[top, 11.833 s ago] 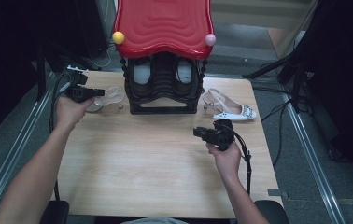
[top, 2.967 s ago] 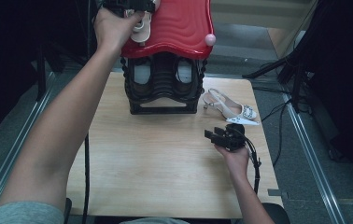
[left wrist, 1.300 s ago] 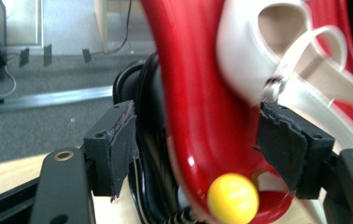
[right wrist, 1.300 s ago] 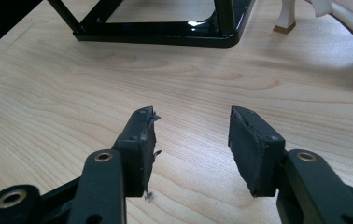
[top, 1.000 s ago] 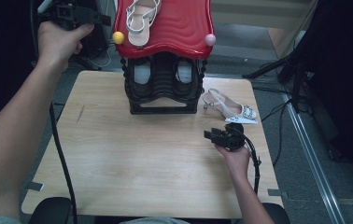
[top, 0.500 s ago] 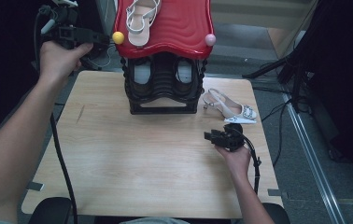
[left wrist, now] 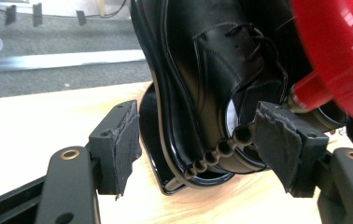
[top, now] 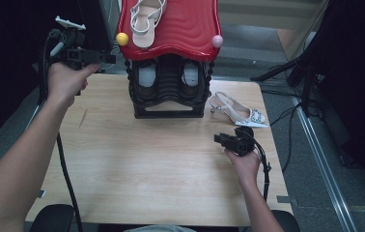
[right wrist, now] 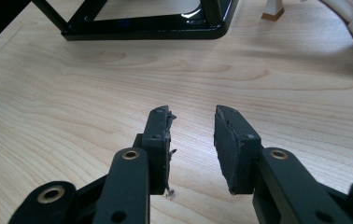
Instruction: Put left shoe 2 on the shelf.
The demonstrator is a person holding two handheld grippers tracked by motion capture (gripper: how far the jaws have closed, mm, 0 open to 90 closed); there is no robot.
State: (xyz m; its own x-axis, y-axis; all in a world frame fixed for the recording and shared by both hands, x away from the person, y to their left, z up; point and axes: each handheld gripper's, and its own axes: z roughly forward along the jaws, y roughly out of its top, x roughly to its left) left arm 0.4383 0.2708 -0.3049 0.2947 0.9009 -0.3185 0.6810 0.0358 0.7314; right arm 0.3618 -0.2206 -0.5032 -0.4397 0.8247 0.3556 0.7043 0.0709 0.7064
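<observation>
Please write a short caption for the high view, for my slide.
One beige strappy sandal lies on the red wavy plastic rack top; the white heeled sandal waits on the wooden table.

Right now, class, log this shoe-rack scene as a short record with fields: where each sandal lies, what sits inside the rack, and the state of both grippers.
top shelf: beige sandal lies on the red rack top
table: white sandal lies beside the rack, to its right in the high view
inside rack: black shoes
left gripper: open, empty, beside the rack's left side
right gripper: open, empty, jaws just been closing, low over the wooden table
</observation>
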